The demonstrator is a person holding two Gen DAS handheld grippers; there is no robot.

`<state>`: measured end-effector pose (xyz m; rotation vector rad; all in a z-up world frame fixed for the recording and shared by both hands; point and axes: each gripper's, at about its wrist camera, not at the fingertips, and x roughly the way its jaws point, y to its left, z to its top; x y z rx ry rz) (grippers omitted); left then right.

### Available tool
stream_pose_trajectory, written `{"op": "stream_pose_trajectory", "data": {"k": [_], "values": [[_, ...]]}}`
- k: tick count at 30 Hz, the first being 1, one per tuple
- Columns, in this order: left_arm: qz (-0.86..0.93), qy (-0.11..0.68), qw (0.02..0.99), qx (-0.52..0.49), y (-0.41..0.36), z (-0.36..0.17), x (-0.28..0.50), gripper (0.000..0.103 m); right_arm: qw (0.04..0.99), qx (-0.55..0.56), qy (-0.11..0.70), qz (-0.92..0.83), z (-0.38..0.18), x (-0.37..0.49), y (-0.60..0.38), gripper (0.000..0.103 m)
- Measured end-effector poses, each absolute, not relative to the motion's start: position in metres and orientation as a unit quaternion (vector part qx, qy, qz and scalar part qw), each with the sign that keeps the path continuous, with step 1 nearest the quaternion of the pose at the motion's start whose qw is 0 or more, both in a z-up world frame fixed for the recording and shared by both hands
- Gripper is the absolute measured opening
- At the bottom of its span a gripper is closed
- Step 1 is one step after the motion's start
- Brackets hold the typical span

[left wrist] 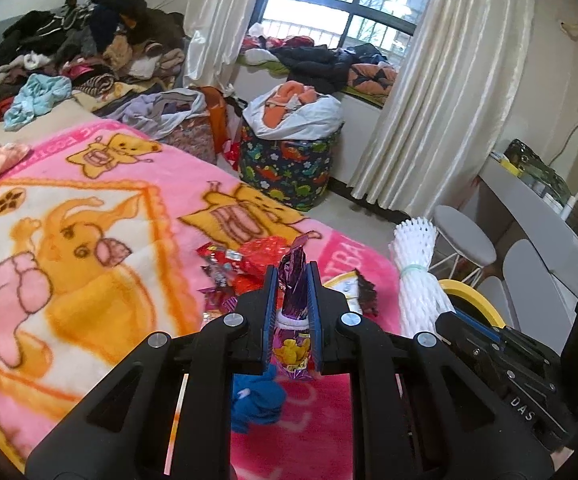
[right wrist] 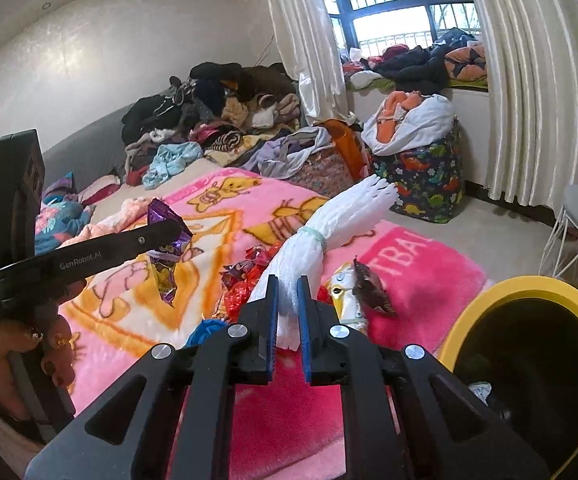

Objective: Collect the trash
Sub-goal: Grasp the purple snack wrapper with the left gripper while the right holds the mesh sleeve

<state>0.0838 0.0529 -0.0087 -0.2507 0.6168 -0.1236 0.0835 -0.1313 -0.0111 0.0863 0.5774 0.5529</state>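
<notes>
We have the left gripper (left wrist: pixel 292 280) clenched on a crinkly purple foil snack wrapper (left wrist: pixel 293 276), and the right gripper (right wrist: pixel 288 290) clamped on a tied bundle of white foam netting (right wrist: pixel 321 232), both lifted above the pink cartoon blanket (left wrist: pixel 89 208). Both look feather-light: the foil slippery, best pinched mid-body; the netting springy, best held near its tie. The yellow-rimmed bin (right wrist: pixel 529 288) stands just beside.
</notes>
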Motion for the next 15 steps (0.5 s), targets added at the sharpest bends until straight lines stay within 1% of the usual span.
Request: {"op": "stream_pose_trajectory", "data": {"k": [15], "values": [[-0.097, 0.298, 0.944, -0.102, 0.007, 0.0, 0.08, 0.009, 0.929, 0.064, 0.271, 0.242, -0.006, 0.066, -0.164, 0.009]]}}
